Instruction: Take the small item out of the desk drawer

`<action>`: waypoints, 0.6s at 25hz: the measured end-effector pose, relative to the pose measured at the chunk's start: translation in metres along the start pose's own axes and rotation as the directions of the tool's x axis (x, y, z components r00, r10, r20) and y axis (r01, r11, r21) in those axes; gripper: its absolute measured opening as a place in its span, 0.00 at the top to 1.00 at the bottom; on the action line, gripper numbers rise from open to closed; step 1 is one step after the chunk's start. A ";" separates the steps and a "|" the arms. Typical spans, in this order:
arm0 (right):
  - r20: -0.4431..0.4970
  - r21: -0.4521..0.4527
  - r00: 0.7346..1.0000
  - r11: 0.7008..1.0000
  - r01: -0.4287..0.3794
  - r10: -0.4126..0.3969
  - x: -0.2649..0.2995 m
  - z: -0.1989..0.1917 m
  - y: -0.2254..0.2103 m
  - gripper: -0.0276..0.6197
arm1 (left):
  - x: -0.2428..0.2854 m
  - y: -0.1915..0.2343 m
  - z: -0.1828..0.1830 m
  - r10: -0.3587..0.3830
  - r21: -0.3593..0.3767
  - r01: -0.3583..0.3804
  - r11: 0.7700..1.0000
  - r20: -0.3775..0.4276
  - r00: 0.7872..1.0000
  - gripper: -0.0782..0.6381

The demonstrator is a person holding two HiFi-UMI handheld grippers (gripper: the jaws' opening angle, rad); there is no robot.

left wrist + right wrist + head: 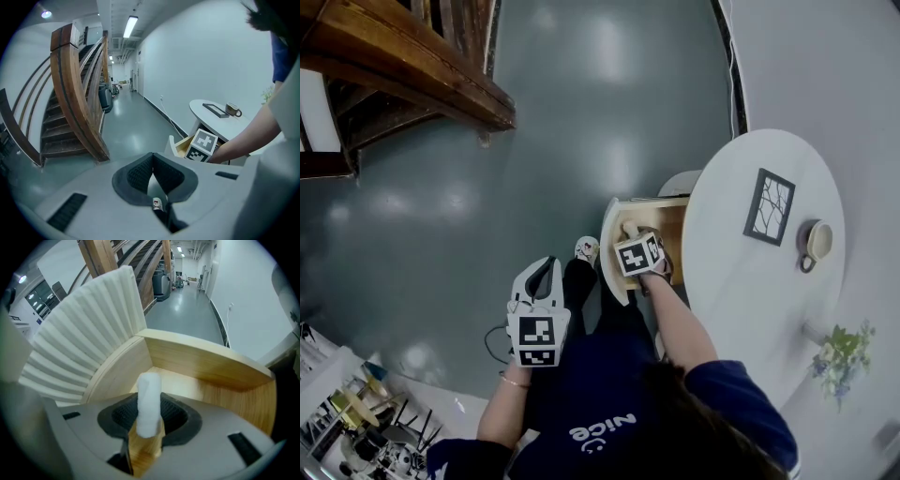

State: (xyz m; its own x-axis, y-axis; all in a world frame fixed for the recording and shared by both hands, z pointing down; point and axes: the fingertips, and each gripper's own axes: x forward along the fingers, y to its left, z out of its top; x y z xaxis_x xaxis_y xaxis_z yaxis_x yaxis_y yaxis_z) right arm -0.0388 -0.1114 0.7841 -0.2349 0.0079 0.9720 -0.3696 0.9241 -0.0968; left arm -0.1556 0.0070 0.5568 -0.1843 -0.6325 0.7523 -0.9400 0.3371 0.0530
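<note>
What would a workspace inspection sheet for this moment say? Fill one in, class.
Surface: round white table, with the drawer pulled open at its edge.
Job's things: white roll inside the drawer.
Clutter: frame, mug and flowers on the table.
Grippers: right gripper shut on the roll; left gripper shut, empty, away from the drawer.
Cables: thin cable by the left gripper.
Surroundings: wooden staircase, grey floor.
</note>
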 end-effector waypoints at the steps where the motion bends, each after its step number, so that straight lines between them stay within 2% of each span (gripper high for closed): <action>1: 0.006 -0.001 1.000 1.000 0.001 -0.001 -0.003 0.002 0.001 0.73 | 0.001 0.000 0.001 -0.003 0.001 0.003 1.000 0.004 1.000 0.89; 10: 0.057 0.017 0.998 1.000 0.020 -0.021 -0.036 0.009 0.008 0.73 | 0.006 -0.003 0.005 -0.045 -0.011 0.045 0.999 0.012 0.999 0.89; 15: 0.088 0.031 0.996 0.999 0.020 -0.022 -0.053 0.012 0.005 0.73 | 0.009 -0.007 0.015 -0.066 -0.034 0.068 0.997 0.046 0.997 0.89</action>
State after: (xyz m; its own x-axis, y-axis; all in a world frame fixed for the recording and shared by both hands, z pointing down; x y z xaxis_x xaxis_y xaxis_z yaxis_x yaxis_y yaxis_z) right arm -0.0391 -0.1116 0.7293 -0.3050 -0.0465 0.9512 -0.4020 0.9117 -0.0844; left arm -0.1553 -0.0118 0.5537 -0.1348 -0.6846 0.7163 -0.9401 0.3169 0.1259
